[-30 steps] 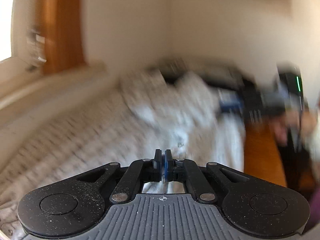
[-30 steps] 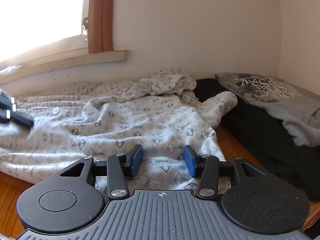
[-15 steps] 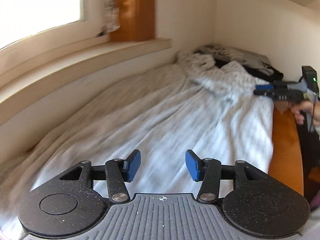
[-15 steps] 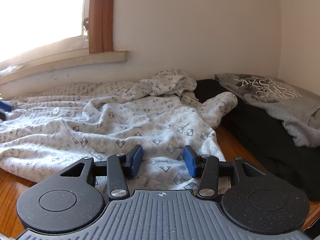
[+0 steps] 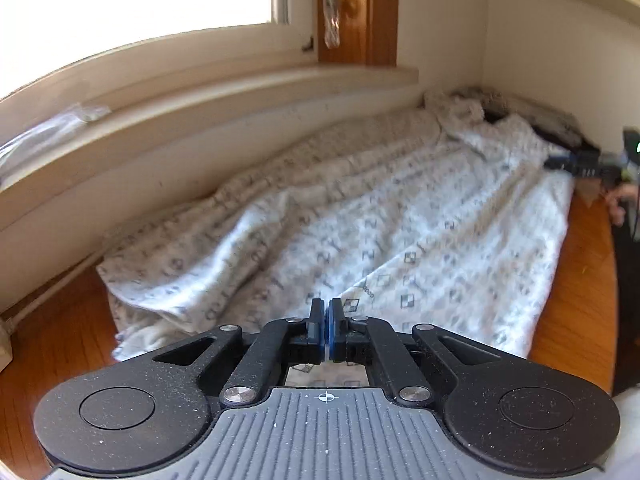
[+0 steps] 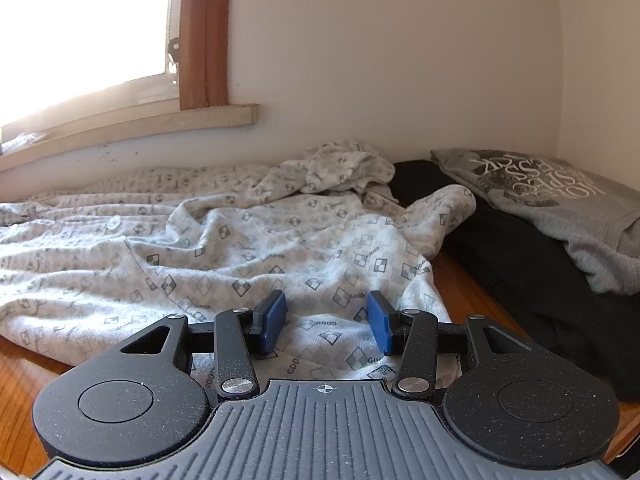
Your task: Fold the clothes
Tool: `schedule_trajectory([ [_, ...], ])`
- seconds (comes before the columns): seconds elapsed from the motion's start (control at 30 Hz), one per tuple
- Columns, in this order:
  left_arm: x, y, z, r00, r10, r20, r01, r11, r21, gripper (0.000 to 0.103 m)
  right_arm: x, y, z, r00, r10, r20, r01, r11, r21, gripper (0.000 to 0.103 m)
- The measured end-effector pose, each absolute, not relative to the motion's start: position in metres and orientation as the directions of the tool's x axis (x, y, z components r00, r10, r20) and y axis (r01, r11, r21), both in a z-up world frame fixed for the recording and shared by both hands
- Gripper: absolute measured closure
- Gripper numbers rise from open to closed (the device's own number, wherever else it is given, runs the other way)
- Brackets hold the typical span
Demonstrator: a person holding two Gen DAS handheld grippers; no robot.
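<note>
Patterned white garment (image 5: 360,216) lies spread on the wooden worktop (image 5: 576,300) below the windowsill. Left tool (image 5: 327,334) is clenched at its near hem, seemingly pinching fabric. Right tool (image 6: 326,322) hovers released over the opposite edge.

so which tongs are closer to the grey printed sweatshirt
Right. The right tongs sit open over the patterned garment, with the grey sweatshirt just ahead to their right. The left tongs are shut at the garment's far end, near the window sill.
</note>
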State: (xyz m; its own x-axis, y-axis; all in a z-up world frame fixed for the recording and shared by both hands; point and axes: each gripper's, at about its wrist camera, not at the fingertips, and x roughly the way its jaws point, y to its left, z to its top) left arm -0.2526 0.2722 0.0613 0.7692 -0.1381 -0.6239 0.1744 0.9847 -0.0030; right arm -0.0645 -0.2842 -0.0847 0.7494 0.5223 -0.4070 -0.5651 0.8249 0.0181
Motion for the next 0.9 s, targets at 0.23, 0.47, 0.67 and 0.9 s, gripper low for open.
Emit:
schedule_trajectory([
  [0.23,-0.27,0.292,0.058,0.778,-0.068,-0.625,0.078,0.997,-0.011,0.079,-0.065,-0.284,-0.085,0.748,0.525,-0.406,-0.568,0.823,0.019,0.057],
  [0.47,-0.291,0.312,0.046,0.764,-0.055,-0.643,0.049,0.998,-0.027,0.048,-0.064,-0.285,-0.086,0.749,0.527,-0.402,-0.568,0.823,0.019,0.057],
  [0.67,-0.297,0.319,0.043,0.789,-0.051,-0.612,0.017,0.998,-0.062,0.048,-0.063,-0.286,-0.086,0.747,0.53,-0.4,-0.571,0.821,0.021,0.057],
  [0.9,-0.306,0.321,0.044,0.827,-0.059,-0.559,0.006,0.995,-0.096,0.099,-0.063,-0.289,-0.085,0.75,0.54,-0.382,-0.575,0.818,0.027,0.057],
])
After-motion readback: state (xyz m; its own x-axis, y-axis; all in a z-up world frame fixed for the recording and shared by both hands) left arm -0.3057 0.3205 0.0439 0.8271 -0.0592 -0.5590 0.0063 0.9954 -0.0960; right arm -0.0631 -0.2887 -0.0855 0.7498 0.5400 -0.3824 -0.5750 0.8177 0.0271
